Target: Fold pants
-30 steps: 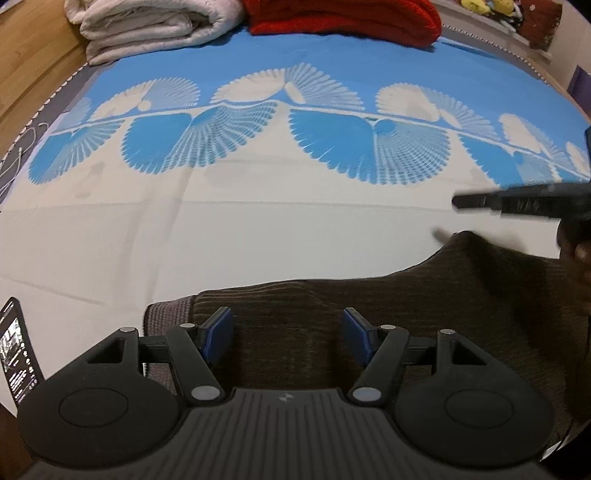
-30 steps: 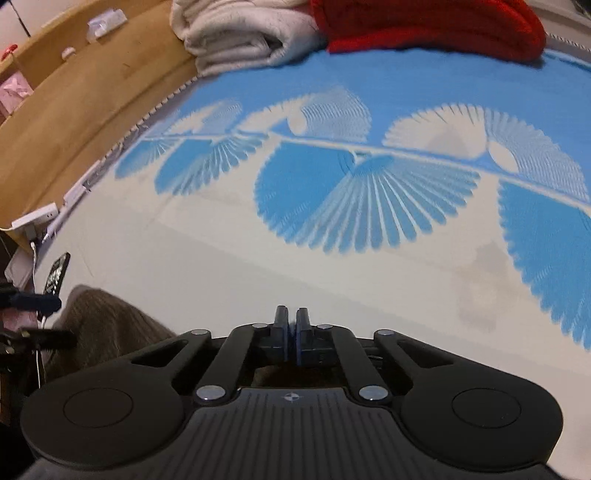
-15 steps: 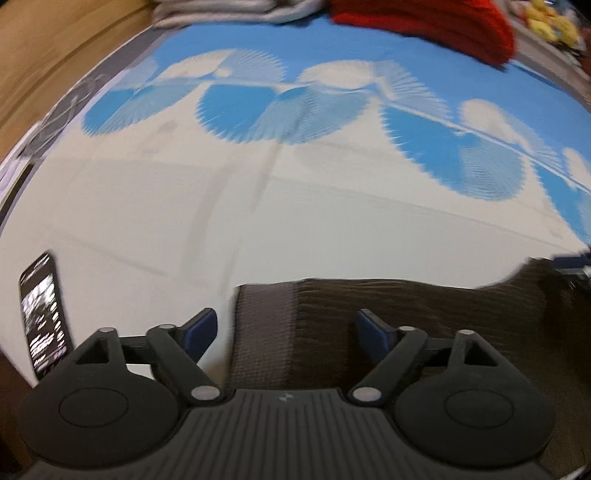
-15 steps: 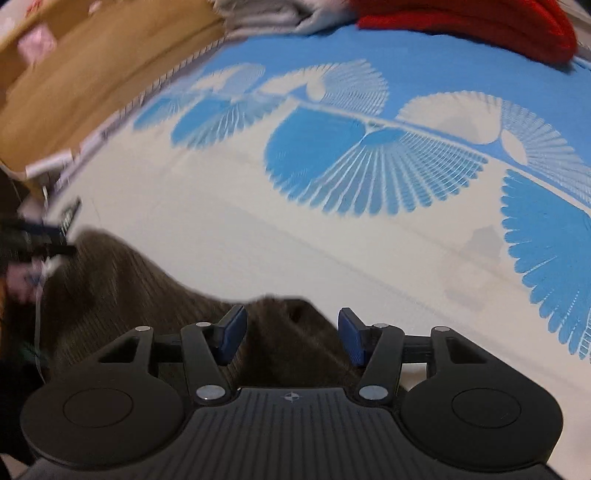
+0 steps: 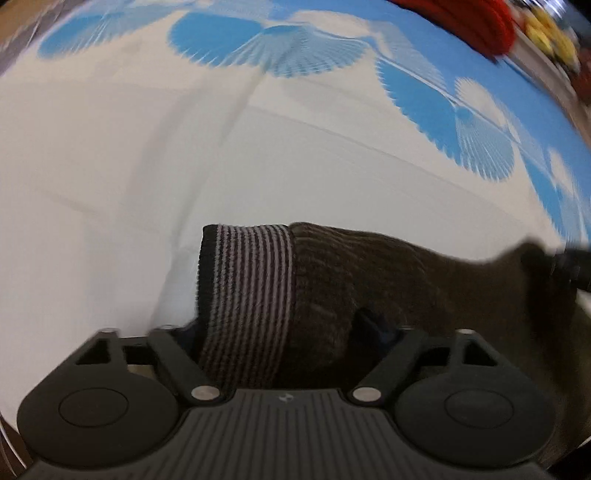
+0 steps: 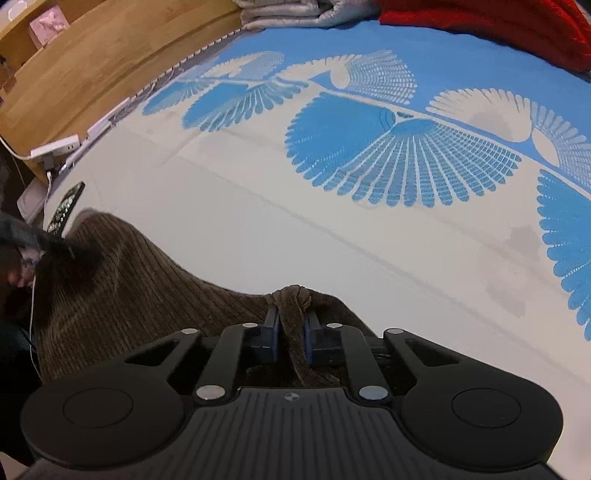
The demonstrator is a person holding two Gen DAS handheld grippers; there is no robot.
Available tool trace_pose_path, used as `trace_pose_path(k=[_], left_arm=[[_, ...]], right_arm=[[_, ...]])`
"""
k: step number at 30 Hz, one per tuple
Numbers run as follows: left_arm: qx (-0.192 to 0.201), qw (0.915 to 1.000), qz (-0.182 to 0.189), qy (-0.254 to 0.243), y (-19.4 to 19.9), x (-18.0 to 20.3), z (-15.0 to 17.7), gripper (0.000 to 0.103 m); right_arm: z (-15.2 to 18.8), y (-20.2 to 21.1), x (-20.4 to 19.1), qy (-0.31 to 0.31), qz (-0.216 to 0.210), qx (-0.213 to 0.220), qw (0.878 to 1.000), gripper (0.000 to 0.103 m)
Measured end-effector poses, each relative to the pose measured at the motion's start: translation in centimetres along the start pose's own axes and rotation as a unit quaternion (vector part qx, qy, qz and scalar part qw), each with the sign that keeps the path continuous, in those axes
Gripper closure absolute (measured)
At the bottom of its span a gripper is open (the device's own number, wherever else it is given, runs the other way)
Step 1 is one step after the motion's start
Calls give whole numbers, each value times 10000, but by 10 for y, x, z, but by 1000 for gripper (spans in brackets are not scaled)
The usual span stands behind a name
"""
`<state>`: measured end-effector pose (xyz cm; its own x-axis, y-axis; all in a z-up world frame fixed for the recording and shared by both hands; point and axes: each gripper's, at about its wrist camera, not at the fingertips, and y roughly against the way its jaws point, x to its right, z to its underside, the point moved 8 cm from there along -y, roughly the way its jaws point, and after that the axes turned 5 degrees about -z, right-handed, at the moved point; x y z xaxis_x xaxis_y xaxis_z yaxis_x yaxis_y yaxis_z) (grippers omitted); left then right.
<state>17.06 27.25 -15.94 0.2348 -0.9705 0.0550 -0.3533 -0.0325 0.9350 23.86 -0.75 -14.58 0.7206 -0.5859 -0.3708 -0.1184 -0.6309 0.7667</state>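
Pants (image 6: pixel 122 280) of brown ribbed knit, lying at the near edge of a bed under two hand-held grippers.

Right gripper (image 6: pixel 291 332): its jaws have just been closing and now pinch a bunched ridge of the brown fabric between the blue pads. Left gripper (image 5: pixel 284 332): its jaws have just narrowed yet stand fairly wide, straddling the striped elastic waistband (image 5: pixel 245 295); whether the pads press on the cloth cannot be told. The pants rest on the white part of a bedsheet (image 6: pixel 369 206) printed with blue fan shapes. A red blanket (image 6: pixel 498 29) and a folded grey blanket (image 6: pixel 295 11) lie at the far edge, and a phone (image 6: pixel 66 206) lies near the left edge.
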Motion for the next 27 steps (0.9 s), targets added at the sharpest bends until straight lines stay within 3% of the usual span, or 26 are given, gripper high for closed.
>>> trace_pose_path(k=[3, 7, 9, 12, 15, 17, 20, 22, 24, 25, 27], left_arm=[[278, 9996, 70, -40, 12, -3, -8, 44], [772, 9964, -204, -292, 33, -6, -21, 45], [852, 9960, -238, -128, 37, -15, -27, 39], [835, 9952, -512, -78, 37, -22, -34, 32], [1291, 9860, -1011, -301, 52, -21, -41, 33], [1582, 9820, -973, -351, 63, -14, -46, 33], [1825, 9801, -559, -547, 75, 10, -48, 33], [1721, 9819, -297, -739, 73, 27, -44, 31], [1121, 9890, -203, -945, 50, 39, -33, 28], [620, 9914, -431, -1068, 30, 40, -23, 28], [174, 9861, -903, -1386, 9, 39, -11, 26]], right_arm=[[-13, 6, 1, 44, 4, 230, 9997, 93], [-37, 15, -5, 157, 79, 706, 9973, 93], [-45, 15, -15, 471, 188, 851, 9951, 93], [-44, 8, -11, 601, 783, 724, 9925, 84], [-43, 22, 10, 324, 1273, 671, 9891, 72], [-42, 45, 26, 95, 1544, 825, 9845, 72], [-38, 92, 45, -252, 1785, 1175, 9766, 72], [-27, 128, 58, -472, 1936, 1374, 9703, 70], [-10, 167, 74, -736, 2163, 1552, 9611, 66], [-1, 186, 83, -889, 2268, 1651, 9557, 64], [28, 230, 105, -1333, 2494, 1898, 9402, 63]])
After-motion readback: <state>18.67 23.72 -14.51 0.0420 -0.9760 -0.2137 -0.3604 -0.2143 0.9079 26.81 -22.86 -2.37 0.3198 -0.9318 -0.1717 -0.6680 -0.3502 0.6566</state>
